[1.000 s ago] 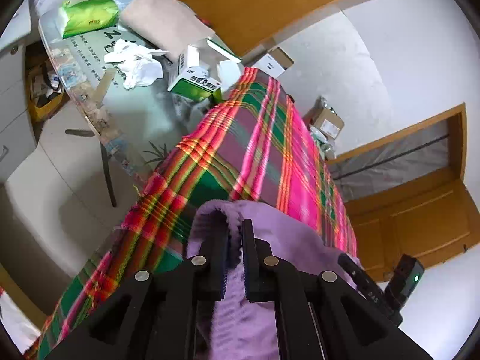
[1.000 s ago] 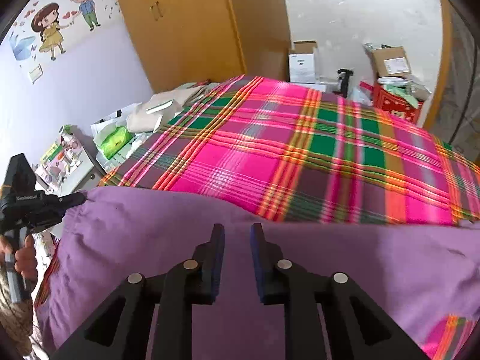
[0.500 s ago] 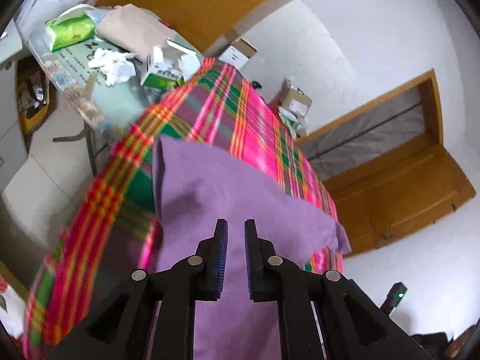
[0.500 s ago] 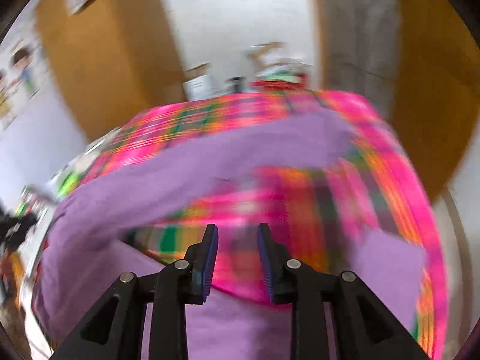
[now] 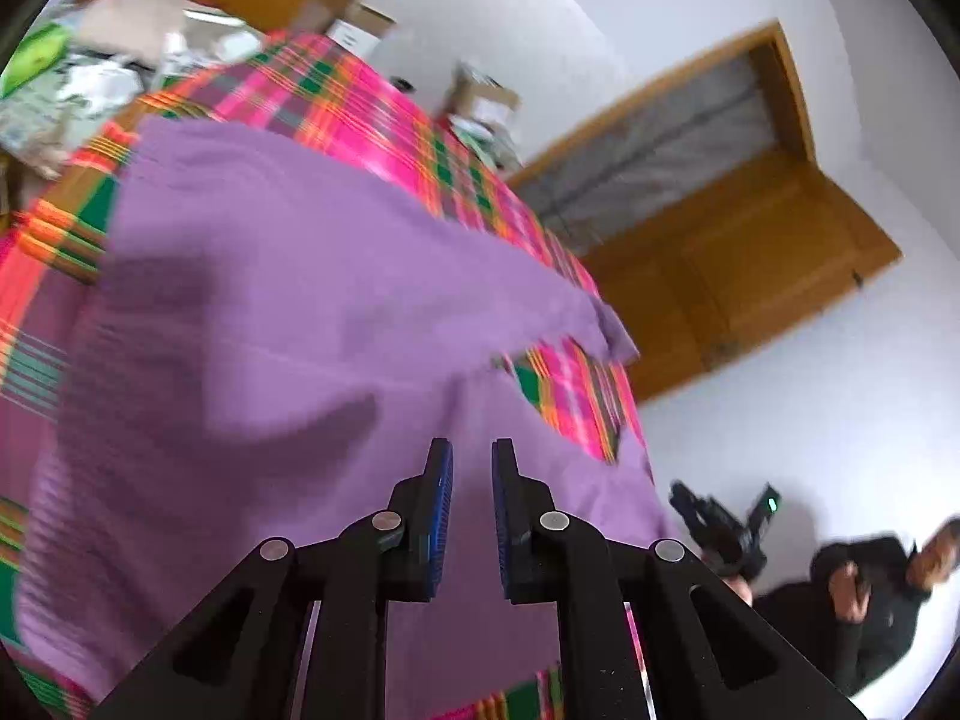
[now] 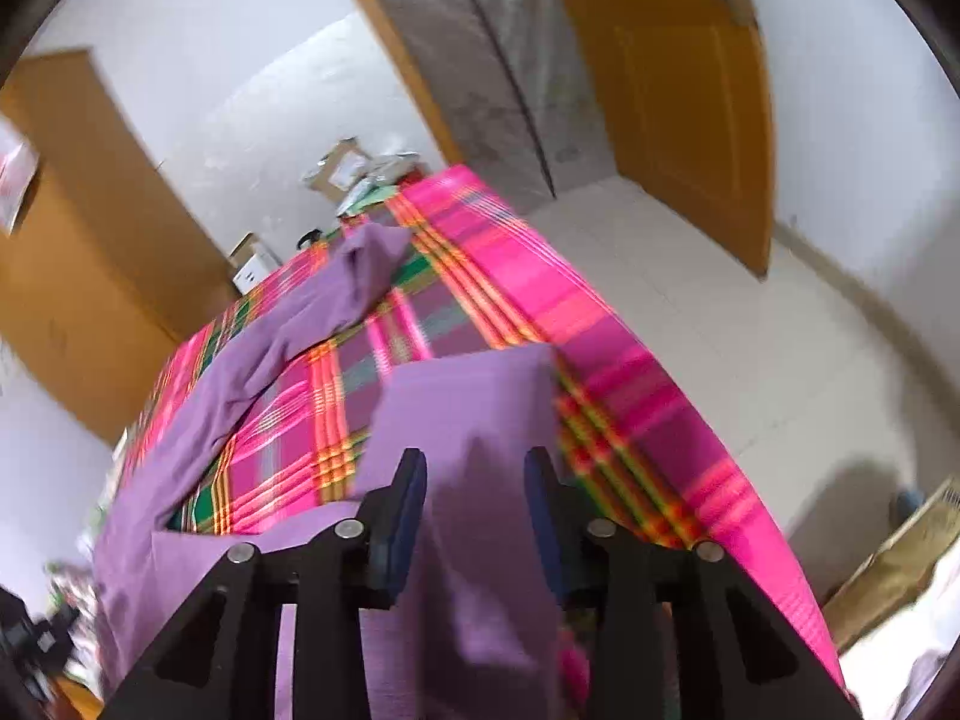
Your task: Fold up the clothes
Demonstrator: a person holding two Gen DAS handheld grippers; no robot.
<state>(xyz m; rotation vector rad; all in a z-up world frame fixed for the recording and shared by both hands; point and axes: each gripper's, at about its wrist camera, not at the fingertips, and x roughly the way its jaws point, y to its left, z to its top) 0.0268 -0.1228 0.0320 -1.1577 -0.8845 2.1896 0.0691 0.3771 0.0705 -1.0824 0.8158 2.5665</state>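
A purple garment [image 5: 288,312] lies spread over a bed with a pink and green plaid sheet [image 5: 372,114]. My left gripper [image 5: 472,480] hovers over its near part, the fingers a narrow gap apart with nothing pinched between them. In the right wrist view the purple garment [image 6: 468,396] shows a squared end just ahead, and a long part runs away to the far left. My right gripper [image 6: 474,480] stands wide open above that end, with cloth under the gap. The right gripper [image 5: 720,525] also shows in the left view, off the bed's right edge.
A cluttered table [image 5: 66,84] stands left of the bed. Cardboard boxes [image 6: 342,168] sit past its far end. A wooden wardrobe [image 6: 78,276] is on the left, an open wooden door [image 6: 690,90] and tiled floor [image 6: 750,330] on the right. A person in dark clothes [image 5: 870,594] is beside the bed.
The garment went from bunched at my left fingers to lying spread on the sheet. My right gripper swung right to the garment's end and its fingers opened wider.
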